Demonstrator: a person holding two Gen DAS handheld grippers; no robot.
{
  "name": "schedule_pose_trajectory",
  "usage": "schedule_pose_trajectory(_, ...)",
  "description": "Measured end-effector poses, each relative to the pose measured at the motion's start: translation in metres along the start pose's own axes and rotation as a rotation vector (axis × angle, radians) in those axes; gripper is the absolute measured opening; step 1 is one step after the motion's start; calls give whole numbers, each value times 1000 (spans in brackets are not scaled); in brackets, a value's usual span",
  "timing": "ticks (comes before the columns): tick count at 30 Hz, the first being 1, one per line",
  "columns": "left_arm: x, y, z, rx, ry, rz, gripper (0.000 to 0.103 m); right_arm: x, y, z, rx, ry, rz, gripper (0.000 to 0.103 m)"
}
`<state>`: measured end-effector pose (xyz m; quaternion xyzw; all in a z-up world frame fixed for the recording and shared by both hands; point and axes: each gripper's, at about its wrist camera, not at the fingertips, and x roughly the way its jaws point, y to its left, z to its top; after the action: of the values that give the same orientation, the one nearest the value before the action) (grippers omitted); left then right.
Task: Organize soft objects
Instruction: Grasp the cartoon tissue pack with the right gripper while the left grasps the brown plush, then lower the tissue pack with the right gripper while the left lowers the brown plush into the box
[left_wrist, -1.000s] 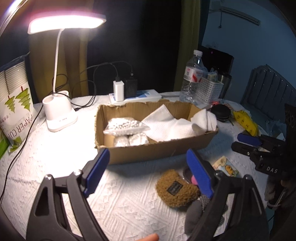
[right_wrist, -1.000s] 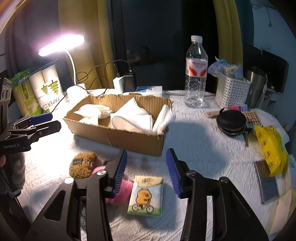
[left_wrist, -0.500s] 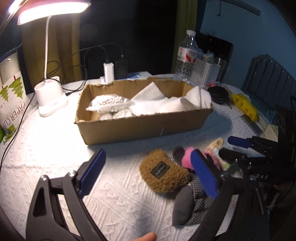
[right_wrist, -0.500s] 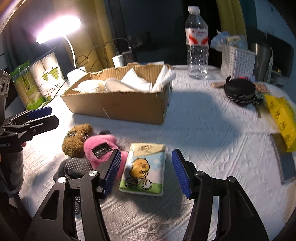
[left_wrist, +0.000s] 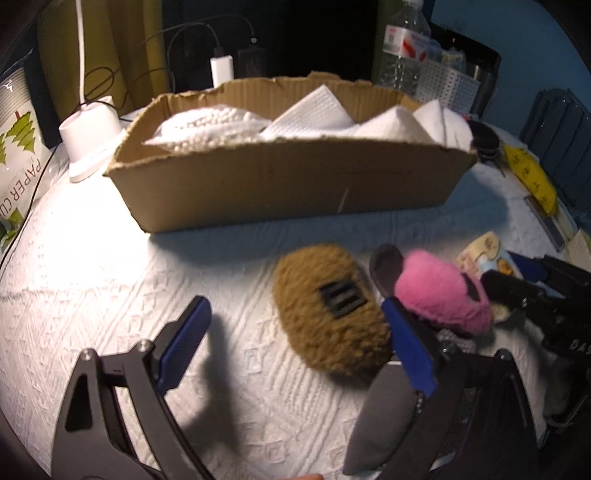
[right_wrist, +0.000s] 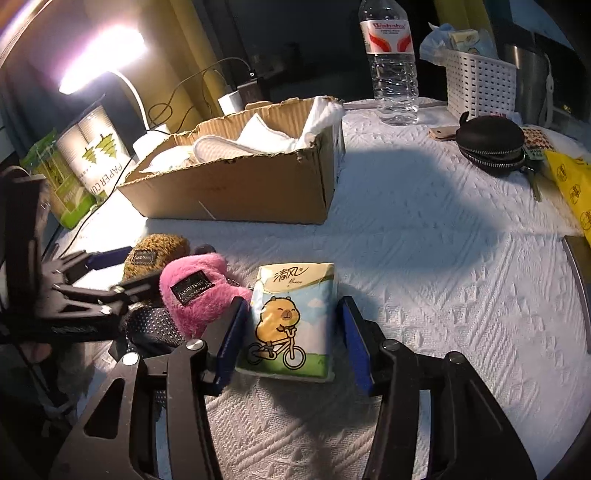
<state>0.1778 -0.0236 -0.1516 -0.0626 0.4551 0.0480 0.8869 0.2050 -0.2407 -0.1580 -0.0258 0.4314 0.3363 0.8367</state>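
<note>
Low in the right wrist view, the tissue pack (right_wrist: 291, 321) is straddled by the right gripper (right_wrist: 291, 341), whose jaws are closing, apparently not yet pressing. The left gripper (left_wrist: 295, 339) is spread wide, holding nothing (brown pouch (left_wrist: 330, 308) just beside one finger). The pink pouch (left_wrist: 441, 295) remains out too. Beyond, towels lie already in the cardboard box (left_wrist: 288, 181).

Left wrist view: low, close over worktop (left_wrist: 92, 280), angled down, facing the box (left_wrist: 295, 184) long side. Right wrist view: similarly low and tilted, facing the box (right_wrist: 236, 192) corner from the right. Both share box, brown plush (left_wrist: 332, 310) (right_wrist: 155, 251), pink plush (left_wrist: 439, 291) (right_wrist: 199, 291).
</note>
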Motion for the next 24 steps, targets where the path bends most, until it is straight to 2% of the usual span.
schedule_pose_trajectory(1,0,0,-1,-2,-3,-2,93,0,-1,0,3,-2,2,53)
schedule_pose_trajectory(3,0,-2,0,7,-9,-8,86,-1,-2,0,7,-6,9,53)
schedule_pose_trajectory(5,-3,-6,-2,33,-25,-20,69,-2,-2,0,8,-10,6,53)
schedule_pose_trajectory(8,-8,-12,-2,66,-43,-34,49,-3,-1,-1,5,-15,-2,53)
schedule_pose_trajectory(10,-12,-15,-2,88,-63,-24,46,-5,0,-2,4,-19,-7,53)
schedule_pose_trajectory(17,-23,-9,-4,105,-98,-67,37,-11,2,-6,25,-29,-24,53)
schedule_pose_trajectory(24,-38,2,-6,93,-130,-120,34,-25,14,1,22,-75,-35,53)
